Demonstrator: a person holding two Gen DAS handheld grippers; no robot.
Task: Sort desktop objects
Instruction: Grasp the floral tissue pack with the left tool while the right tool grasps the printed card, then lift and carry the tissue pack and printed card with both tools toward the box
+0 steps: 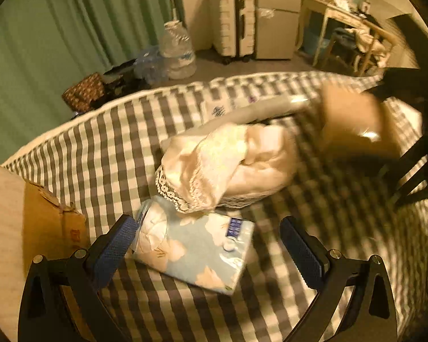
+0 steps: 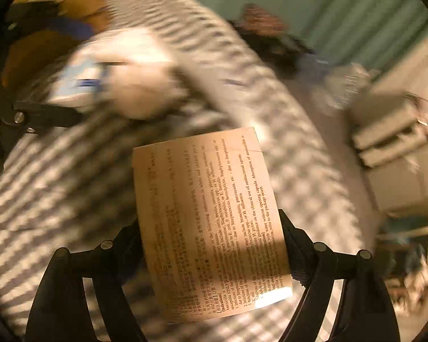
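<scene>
**Sorting under way: one carton in hand, soft items awaiting pickup**

The right gripper (image 2: 214,256) is holding a medicine carton (image 2: 211,222), pale tan with printed dosage text, low in the centre of the right wrist view. Its fingers (image 2: 295,245) are pressing against the carton's two long sides, set fairly wide to span it. The carton is hanging above the checked tablecloth (image 2: 57,199); whether it is touching the cloth cannot be told, as the view is blurring heavily.

The left gripper (image 1: 208,253) is standing wide with nothing held. Its blue-padded fingers (image 1: 114,245) are straddling a pale blue floral tissue pack (image 1: 197,253) lying flat on the counter (image 1: 80,148) at lower centre of the left wrist view; the left pad is sitting just beside the pack's clear wrapped end, the right pad well apart from it.

Just above the pack, a cream lace-edged cloth bundle (image 1: 228,165) is lying in a heap, its trim overlapping the pack's upper edge. A brown cardboard box (image 1: 42,222) is sitting at the left edge, possibly a destination.

Assessment: the task appears to be at an early or middle stage. The carton is not yet placed, and the tissue pack and cloth bundle are remaining unsorted on the counter.
</scene>
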